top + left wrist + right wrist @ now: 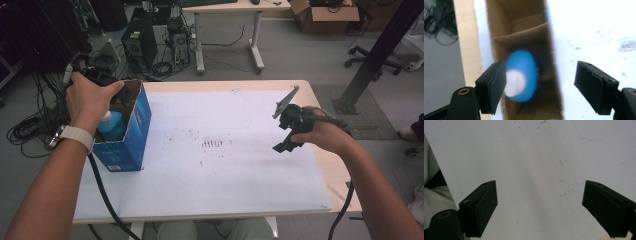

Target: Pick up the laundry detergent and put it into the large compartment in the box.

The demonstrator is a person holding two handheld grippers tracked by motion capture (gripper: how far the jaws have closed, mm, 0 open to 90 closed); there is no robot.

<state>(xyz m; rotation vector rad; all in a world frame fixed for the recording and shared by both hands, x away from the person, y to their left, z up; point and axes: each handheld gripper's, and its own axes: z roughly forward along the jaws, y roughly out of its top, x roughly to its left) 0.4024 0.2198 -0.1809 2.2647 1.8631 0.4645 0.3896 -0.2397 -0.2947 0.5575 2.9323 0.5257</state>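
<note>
High view: the left gripper (pixel 102 77) hangs over the open blue box (pixel 131 131) at 9 o'clock on the white table (pixel 225 175), its jaws spread and empty above the blue bottle (pixel 521 75) standing inside. At 3 o'clock, the right gripper (pixel 290 127) hovers, jaws released, grasping nothing.

Your left forearm comes in from the lower left and runs up and forward, a pale band on the wrist. Your left hand (pixel 90 97) wraps the left gripper (pixel 540 85) from above and points it downward; its jaws stand wide apart with nothing between the pads. Your right forearm enters from the lower right and angles inward. Your right hand (pixel 322 132) holds the right gripper (pixel 540 207) low, aimed down, its jaws likewise spread wide and empty.
</note>
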